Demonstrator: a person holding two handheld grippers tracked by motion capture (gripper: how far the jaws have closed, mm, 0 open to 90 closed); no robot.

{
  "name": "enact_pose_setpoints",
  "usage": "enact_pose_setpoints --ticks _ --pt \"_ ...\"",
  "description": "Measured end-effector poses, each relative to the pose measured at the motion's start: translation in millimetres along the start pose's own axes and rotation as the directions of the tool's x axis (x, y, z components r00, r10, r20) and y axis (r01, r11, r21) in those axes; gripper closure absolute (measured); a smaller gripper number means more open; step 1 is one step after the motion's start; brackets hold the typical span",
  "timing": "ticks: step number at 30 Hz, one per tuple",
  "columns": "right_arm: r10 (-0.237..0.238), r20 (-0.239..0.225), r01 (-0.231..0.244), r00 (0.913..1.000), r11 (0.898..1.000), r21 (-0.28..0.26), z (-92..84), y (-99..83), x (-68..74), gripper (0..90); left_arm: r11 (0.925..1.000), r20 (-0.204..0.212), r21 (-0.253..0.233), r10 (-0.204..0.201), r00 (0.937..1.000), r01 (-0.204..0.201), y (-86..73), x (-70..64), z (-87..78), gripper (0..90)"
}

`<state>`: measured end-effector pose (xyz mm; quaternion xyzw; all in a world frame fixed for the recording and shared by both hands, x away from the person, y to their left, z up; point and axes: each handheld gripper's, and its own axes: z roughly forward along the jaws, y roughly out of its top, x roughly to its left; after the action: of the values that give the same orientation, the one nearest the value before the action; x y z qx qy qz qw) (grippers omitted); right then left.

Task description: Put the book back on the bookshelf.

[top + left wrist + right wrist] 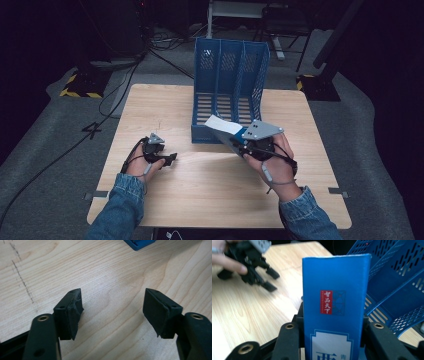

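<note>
right gripper (334, 327): jaws clamped on a blue book (335, 302), held at the front edge of the blue file rack (230, 90) | left gripper (112, 312): jaws spread wide, nothing between them, low over the wooden surface (200, 175), well apart from the rack

Behind the blue book (336, 305), the right gripper (334, 340) has its fingertips hidden in the right gripper view, and the book's lower part runs off the bottom edge, cutting its white label mid-character. In the high view, the book (225, 127) is partly covered by that gripper's grey plate. The blue file rack (394, 277) beside the book is cut by the right edge. In the left gripper view, one rack corner (140, 243) pokes in, cropped by the top edge.
</note>
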<state>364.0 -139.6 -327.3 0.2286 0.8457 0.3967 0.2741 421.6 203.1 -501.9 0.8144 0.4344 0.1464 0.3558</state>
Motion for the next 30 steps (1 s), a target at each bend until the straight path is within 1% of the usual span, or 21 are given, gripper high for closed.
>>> enact_pose_setpoints --ticks 1,3,8,11,13,15,16,19,20,21,23,26,30 --pt "0.015 -0.001 -0.015 0.9999 1.0 -0.013 -2.0 0.5 -2.1 61.4 0.9998 -0.004 -0.001 0.022 0.9998 -0.022 -0.2 -0.7 1.6 29.8" --pt "0.045 -0.009 -0.045 0.999 0.998 -0.037 -5.9 2.1 -6.8 61.4 0.9989 -0.02 0.007 0.047 0.9987 -0.047 0.7 -2.3 2.8 28.4" --pt "0.102 -0.032 -0.104 0.9943 0.992 -0.073 -11.2 4.9 -16.4 61.4 0.9989 -0.021 0.006 0.046 0.9987 -0.046 2.0 -1.4 3.9 28.0" --pt "0.122 -0.036 -0.125 0.9919 0.988 -0.095 -13.3 6.0 -19.8 61.5 0.999 -0.024 0.006 0.044 0.9987 -0.044 2.4 -1.5 4.4 28.0" --pt "0.129 -0.036 -0.132 0.991 0.986 -0.097 -14.1 6.5 -21.1 61.4 0.9992 -0.023 0.004 0.04 0.999 -0.039 2.4 -1.7 4.7 28.0" --pt "0.149 -0.042 -0.153 0.988 0.982 -0.115 -15.3 7.3 -24.9 61.5 0.9989 -0.025 0.004 0.048 0.9985 -0.048 2.9 -1.0 4.8 28.0" --pt "0.161 -0.048 -0.166 0.9858 0.979 -0.121 -16.0 7.9 -26.9 61.5 0.999 -0.023 0.003 0.045 0.9987 -0.045 2.9 -1.0 5.1 28.0" --pt "0.163 -0.052 -0.168 0.9853 0.978 -0.125 -18.3 11.2 -29.1 61.4 0.999 -0.022 0.006 0.044 0.9988 -0.044 3.5 -0.6 5.5 27.9" --pt "0.162 -0.049 -0.167 0.9856 0.977 -0.13 -19.8 13.0 -29.3 61.4 0.9993 -0.024 0.004 0.038 0.999 -0.038 3.7 -0.9 6.1 27.6" --pt "0.162 -0.045 -0.167 0.9857 0.977 -0.132 -20.8 14.2 -29.4 61.5 0.9989 -0.029 0.005 0.046 0.9985 -0.046 4.7 -0.1 6.6 27.4" --pt "0.164 -0.04 -0.168 0.9857 0.976 -0.142 -23.6 17.1 -31.2 61.4 0.9993 -0.033 0.004 0.038 0.9987 -0.038 6.4 -0.1 8.6 27.0" --pt "0.177 -0.029 -0.18 0.9837 0.971 -0.155 -27.5 21.9 -35.8 61.4 0.9996 -0.04 0.004 0.029 0.9988 -0.028 8.4 -0.3 10.6 27.0" --pt "0.183 -0.014 -0.182 0.9831 0.968 -0.171 -31.9 28.3 -42.8 61.4 0.9997 -0.046 0.0 0.025 0.9986 -0.025 8.8 -0.4 11.3 27.0"
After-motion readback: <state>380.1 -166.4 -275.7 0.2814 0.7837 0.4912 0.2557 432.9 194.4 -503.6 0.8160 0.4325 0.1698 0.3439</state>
